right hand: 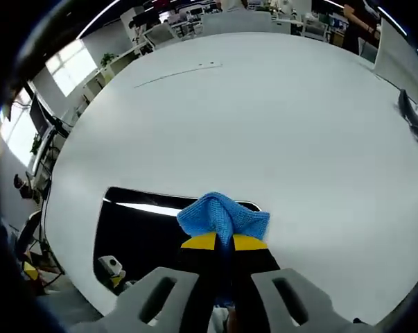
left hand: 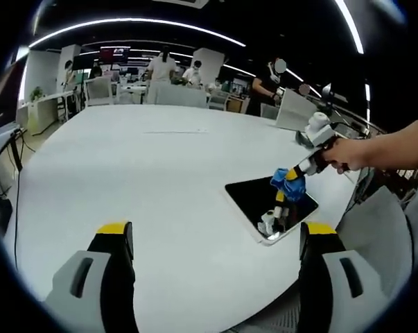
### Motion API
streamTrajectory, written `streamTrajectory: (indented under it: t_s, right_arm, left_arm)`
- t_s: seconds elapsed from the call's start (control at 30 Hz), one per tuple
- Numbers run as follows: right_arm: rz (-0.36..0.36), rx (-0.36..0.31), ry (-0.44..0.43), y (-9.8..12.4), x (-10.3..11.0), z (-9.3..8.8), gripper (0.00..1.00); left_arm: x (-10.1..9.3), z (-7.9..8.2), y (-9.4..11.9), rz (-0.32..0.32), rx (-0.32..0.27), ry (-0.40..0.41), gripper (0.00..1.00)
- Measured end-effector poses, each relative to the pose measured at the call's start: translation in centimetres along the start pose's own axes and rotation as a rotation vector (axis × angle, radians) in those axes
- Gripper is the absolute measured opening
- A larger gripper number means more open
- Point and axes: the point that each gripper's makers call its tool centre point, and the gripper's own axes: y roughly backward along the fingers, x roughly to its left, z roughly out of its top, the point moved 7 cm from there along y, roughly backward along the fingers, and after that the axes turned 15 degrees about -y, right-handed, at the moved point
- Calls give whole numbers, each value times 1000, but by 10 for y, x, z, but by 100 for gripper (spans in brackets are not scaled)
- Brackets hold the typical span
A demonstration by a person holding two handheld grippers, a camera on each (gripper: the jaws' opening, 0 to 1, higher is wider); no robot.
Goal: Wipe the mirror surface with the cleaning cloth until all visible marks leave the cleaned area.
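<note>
Pressing cloth (right hand: 224, 216) | right tool (right hand: 222, 243) | mirror (right hand: 136, 232) near table (right hand: 264, 118) edge

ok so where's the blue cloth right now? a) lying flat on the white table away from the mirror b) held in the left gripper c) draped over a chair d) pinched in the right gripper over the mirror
d: the right gripper is shut on the blue cloth, which sits bunched at its tips over the dark mirror; the left gripper view shows the same cloth above the mirror on the white table.
</note>
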Motion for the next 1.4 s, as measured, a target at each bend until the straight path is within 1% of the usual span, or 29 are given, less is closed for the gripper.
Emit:
streamTrajectory:
  t_s: [0.17,0.27,0.33,0.4,0.5,0.63,0.73,0.77,0.8,0.83,0.87,0.9,0.93,0.97,1.03,1.1,1.13,1.2,1.23,1.3,1.4]
  right_arm:
    - [-7,0,3,-4,1,9,1]
    - [-10,2,-25,-7,0,17,1]
    - [-9,-15,-27,-8,0,18,1]
    - [-11,-19,-25,-8,1,19,1]
    - [-19,-16,-2,-11,1,21,1]
    - [-15,-23,-4,-13,-1,21,1]
    - [-6,-21,-13,-8,0,20,1]
    - [10,-26,-17,-4,0,21,1]
    - [15,-33,-8,1,0,21,1]
    - [25,-48,22,7,-1,23,1]
    - [30,-46,26,9,-3,24,1]
    - [37,-44,19,12,-5,25,1]
    - [60,-42,-5,17,-8,27,1]
    - [73,-45,-10,22,-11,28,1]
    - [58,-66,-7,34,-22,32,1]
    - [61,-77,-24,41,-35,33,2]
    - [56,-79,-51,45,-43,32,2]
    - [30,-88,-74,48,-59,28,2]
    - [17,-79,-83,47,-66,24,2]
    - [-6,-48,-85,44,-79,17,2]
    - [-26,-23,-63,40,-94,5,2]
  left_arm:
    - [2,4,0,7,-12,2,99]
    - [1,9,2,5,-22,-3,99]
    - [1,11,4,2,-27,-17,99]
    - [1,11,5,3,-29,-18,99]
    - [3,4,6,10,-15,-4,99]
    - [3,2,7,12,-9,-4,99]
    - [5,1,7,13,-3,-5,99]
    - [6,2,8,17,-8,-7,99]
    - [8,2,8,21,-11,-8,99]
    - [10,3,9,30,-12,-8,99]
    - [12,3,9,34,-12,-2,99]
    - [13,2,8,38,-12,4,99]
    - [15,1,7,42,-12,11,99]
    - [16,1,7,45,-14,12,99]
    - [17,2,6,48,-17,12,99]
    - [19,2,5,51,-21,14,99]
    - [20,2,5,50,-21,14,99]
    - [20,2,4,43,-22,13,99]
    - [21,3,4,42,-21,12,99]
    - [23,4,4,46,-21,10,99]
    - [26,6,5,52,-24,10,99]
